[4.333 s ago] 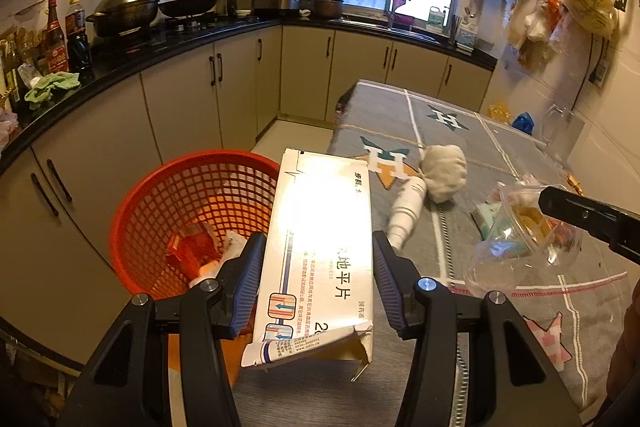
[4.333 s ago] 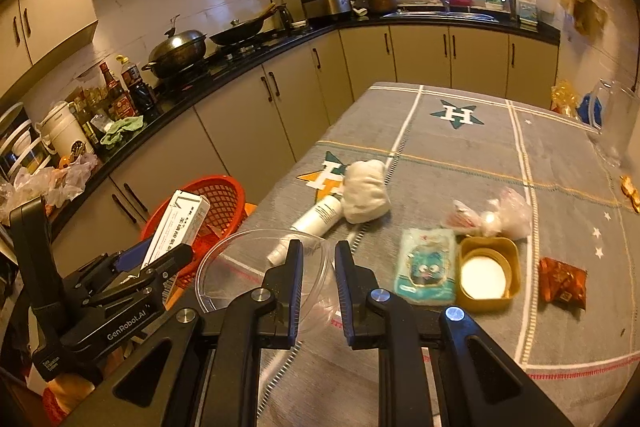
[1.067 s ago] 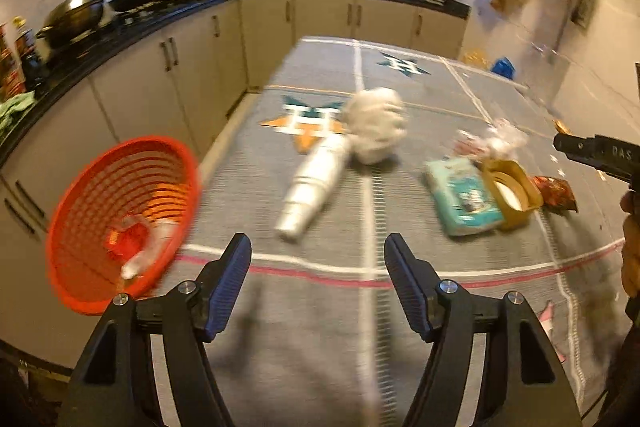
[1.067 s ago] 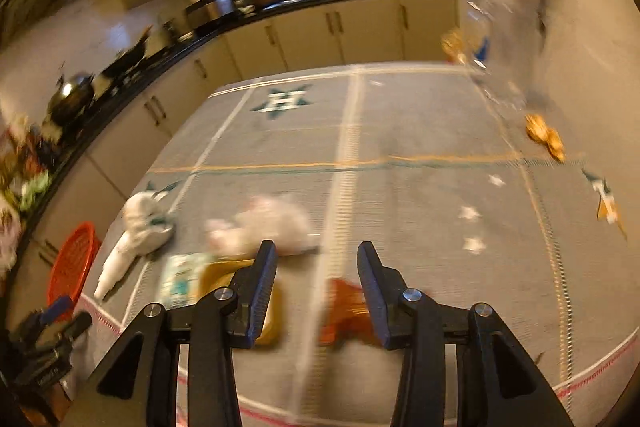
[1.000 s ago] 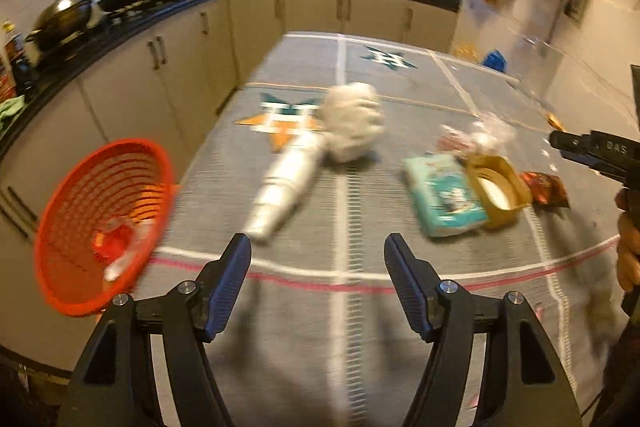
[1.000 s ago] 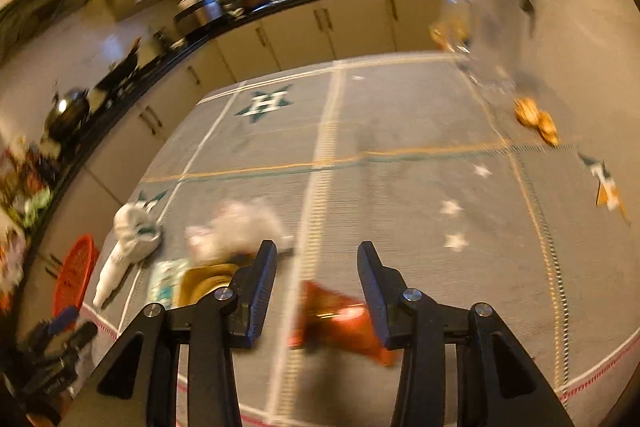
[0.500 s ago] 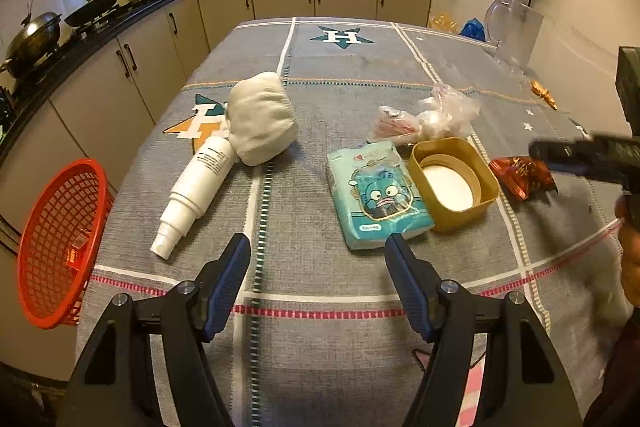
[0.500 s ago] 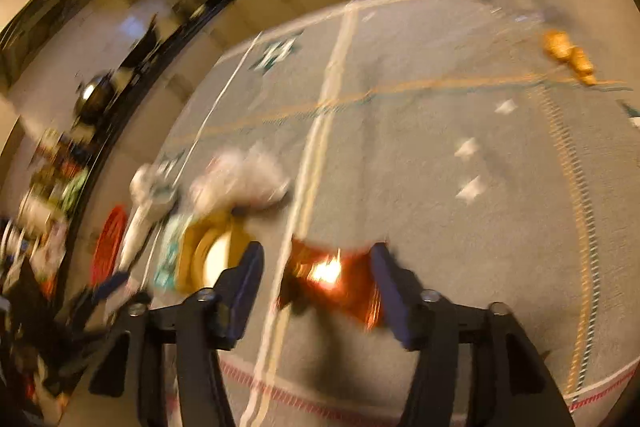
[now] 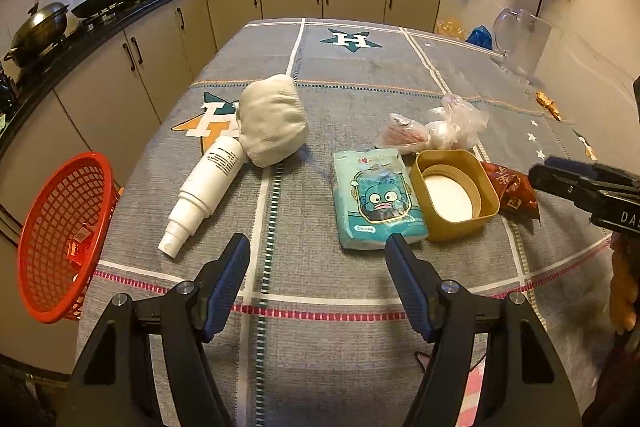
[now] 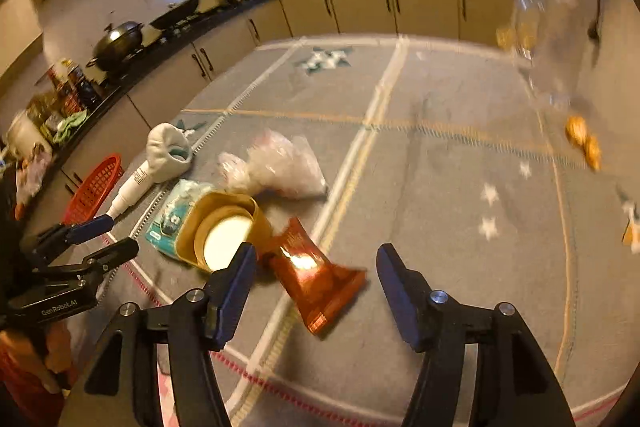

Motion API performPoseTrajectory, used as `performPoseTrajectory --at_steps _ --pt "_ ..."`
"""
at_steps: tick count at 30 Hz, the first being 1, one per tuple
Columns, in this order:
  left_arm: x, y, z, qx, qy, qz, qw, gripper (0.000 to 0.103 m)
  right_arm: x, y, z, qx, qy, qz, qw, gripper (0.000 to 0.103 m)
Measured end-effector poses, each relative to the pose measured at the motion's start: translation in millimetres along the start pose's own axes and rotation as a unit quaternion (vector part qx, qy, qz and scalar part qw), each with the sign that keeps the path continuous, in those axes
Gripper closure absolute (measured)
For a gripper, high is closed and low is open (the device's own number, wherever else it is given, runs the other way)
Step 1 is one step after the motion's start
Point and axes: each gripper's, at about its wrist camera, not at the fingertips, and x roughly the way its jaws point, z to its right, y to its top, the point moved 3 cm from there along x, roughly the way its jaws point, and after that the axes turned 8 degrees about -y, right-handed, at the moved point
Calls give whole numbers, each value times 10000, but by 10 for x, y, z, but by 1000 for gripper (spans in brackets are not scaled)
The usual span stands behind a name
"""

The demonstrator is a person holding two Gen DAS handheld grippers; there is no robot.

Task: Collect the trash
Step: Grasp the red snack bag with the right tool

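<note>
Right gripper [image 10: 312,259] spread wide, holding nothing, its fingers flanking the red wrapper [image 10: 316,281] near the table's [image 9: 360,347] near edge, beside the yellow tub [image 10: 218,223]. Left gripper [image 9: 318,259] wide open too, empty, above the table. Basket [image 9: 56,235] hangs off the left edge.

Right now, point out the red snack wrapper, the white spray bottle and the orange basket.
red snack wrapper [image 10: 316,287], right wrist view, middle of foil.
white spray bottle [image 9: 208,183], left wrist view, body.
orange basket [image 9: 60,227], left wrist view, mesh wall.
</note>
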Motion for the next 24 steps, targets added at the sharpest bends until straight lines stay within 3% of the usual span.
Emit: performPoseTrajectory --at_steps 6,10,17,24 --pt "25 -3 -23 -29 -12 -52 10000 34 243 -50 -132 -569 -96 -150 9982 38" --pt "62 2 -20 -50 -78 -125 9999 34 304 -123 -224 -845 -279 -199 9958 67" --pt "200 50 54 29 -196 -225 9995 27 211 -70 -60 -286 -219 -88 9993 70" --pt "377 162 141 235 -26 -226 9995 27 159 -39 56 148 -137 -108 9997 70"
